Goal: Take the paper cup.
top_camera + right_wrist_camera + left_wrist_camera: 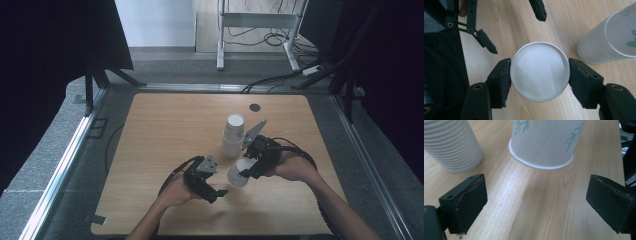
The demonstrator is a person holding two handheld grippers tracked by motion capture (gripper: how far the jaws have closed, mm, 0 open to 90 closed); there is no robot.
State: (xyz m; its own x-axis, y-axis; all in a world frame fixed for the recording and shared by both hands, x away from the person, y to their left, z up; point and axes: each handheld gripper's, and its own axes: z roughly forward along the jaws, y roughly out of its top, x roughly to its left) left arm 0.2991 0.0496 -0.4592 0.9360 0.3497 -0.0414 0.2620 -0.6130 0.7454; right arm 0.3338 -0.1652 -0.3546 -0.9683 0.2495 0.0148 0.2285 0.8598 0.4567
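The paper cup [540, 71] sits just below the centre of the right gripper view, seen base-on as a white disc, with a black pad pressed against each side. The right gripper [540, 72] is therefore clenched on the cup. In the high view the same cup [237, 173] lies right of centre in the lower half of the frame, tilted, its open mouth toward the lower left; whether it touches the table cannot be told. In the left gripper view the cup [545, 141] fills the upper middle, mouth downward, rim clear of the wood, with green leaf print on its wall.

The stack of cups [233, 134] stands upright just above the held cup in the high view, near it but apart. It appears at the upper left of the left gripper view [451, 145] and at the right edge of the right gripper view [607, 41].

The left gripper [216, 192] is at lower centre of the high view, jaws spread wide and released, nothing between them; its tips point toward the held cup.

All of this rests on or over the wooden table [165, 125].
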